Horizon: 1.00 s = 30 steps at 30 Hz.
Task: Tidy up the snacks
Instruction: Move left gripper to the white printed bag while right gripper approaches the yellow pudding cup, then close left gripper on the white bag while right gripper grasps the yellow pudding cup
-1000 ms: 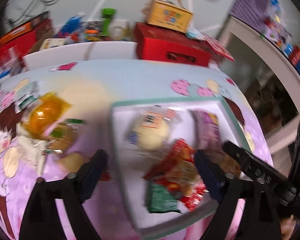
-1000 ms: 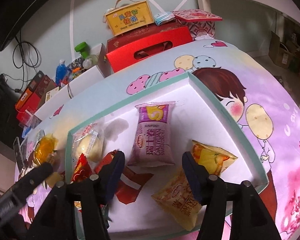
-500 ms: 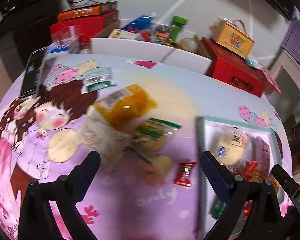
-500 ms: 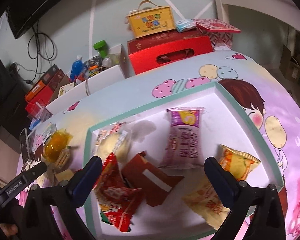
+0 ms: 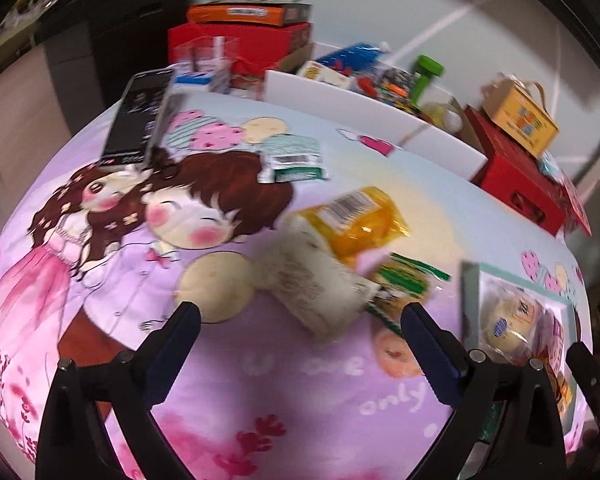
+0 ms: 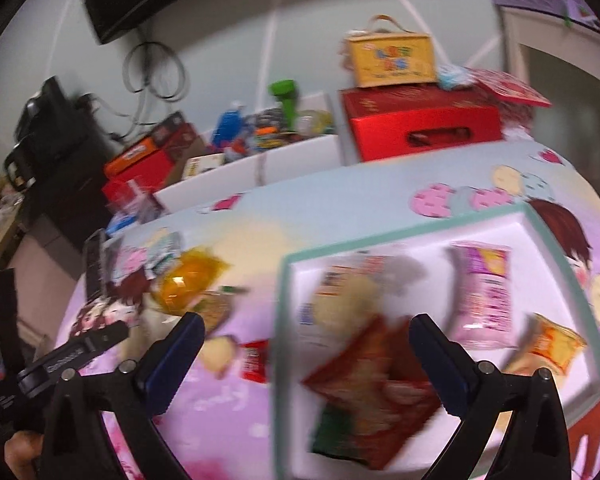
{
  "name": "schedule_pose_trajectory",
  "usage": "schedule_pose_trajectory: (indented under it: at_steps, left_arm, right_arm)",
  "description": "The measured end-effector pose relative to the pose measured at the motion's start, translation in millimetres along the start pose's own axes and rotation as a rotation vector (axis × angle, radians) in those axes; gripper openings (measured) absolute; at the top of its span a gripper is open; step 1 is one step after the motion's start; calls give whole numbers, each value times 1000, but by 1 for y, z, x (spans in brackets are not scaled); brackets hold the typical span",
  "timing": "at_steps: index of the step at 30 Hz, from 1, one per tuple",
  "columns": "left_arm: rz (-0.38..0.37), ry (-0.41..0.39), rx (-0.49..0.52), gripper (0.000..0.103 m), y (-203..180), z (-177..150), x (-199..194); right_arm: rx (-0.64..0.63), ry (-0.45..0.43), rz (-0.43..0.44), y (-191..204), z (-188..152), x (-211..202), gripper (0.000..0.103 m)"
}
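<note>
My left gripper [image 5: 300,340] is open and empty, hovering over loose snacks on the cartoon tablecloth: a cream packet [image 5: 312,284], an orange packet [image 5: 360,216] and a green packet [image 5: 404,284]. The white tray with a teal rim [image 5: 470,292] lies to its right, with a bun packet [image 5: 504,320] in it. My right gripper [image 6: 306,356] is open and empty above the tray's left rim [image 6: 284,300]. In the tray lie a red packet [image 6: 372,376], a bun packet [image 6: 340,300], a pink packet [image 6: 486,296] and a yellow packet [image 6: 548,344]. A small red candy [image 6: 254,360] lies just left of the tray.
A green-and-white packet [image 5: 296,160] and a black box [image 5: 140,116] lie farther back on the table. Behind the table stand a white bin [image 6: 260,160], red boxes [image 6: 420,124] and a yellow carry box [image 6: 392,60]. The left gripper's body [image 6: 72,356] shows at the lower left.
My left gripper swung left from over the tray to the loose snacks. My right gripper's jaws opened wide and it shifted left toward the tray's left rim.
</note>
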State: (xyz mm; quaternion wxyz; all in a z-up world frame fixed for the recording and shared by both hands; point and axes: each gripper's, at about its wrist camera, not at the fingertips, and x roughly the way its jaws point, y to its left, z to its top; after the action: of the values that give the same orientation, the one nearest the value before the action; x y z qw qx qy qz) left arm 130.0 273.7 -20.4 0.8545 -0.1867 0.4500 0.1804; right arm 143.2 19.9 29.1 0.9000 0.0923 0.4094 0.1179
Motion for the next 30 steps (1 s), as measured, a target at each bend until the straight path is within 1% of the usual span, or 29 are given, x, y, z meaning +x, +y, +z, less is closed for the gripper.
schedule_pose_trajectory:
  at_steps: [3, 6, 9, 12, 14, 17, 19, 22, 25, 28, 30]
  left_arm:
    - [-2, 6, -31, 100, 15, 3, 1]
    - [-14, 15, -55, 100, 25, 6, 4]
    - [-24, 39, -71, 100, 31, 9, 11]
    - [-57, 64, -88, 100, 32, 14, 21]
    - [-88, 85, -95, 100, 30, 18, 30]
    - [-142, 121, -106, 100, 24, 21, 44]
    - [-161, 152, -115, 100, 21, 22, 56]
    - [-168, 183, -130, 100, 17, 25, 71]
    - [-187, 193, -133, 100, 12, 29, 81]
    - [-177, 195, -119, 100, 6, 31, 88]
    - [-162, 192, -111, 100, 3, 32, 91]
  right_arm:
    - [-37, 8, 39, 23, -2, 7, 103]
    - [-73, 23, 59, 42, -6, 17, 101]
    - [-106, 54, 73, 57, -12, 30, 96]
    - [-144, 91, 74, 68, -20, 47, 90]
    - [-168, 118, 75, 74, -25, 58, 84]
    - [-191, 165, 81, 80, -32, 77, 78]
    - [-201, 188, 88, 82, -36, 86, 74]
    - [-214, 211, 90, 84, -40, 96, 70]
    - [-227, 225, 93, 85, -42, 106, 65]
    - [-243, 224, 98, 87, -44, 111, 64]
    - [-245, 242, 95, 88, -46, 115, 63]
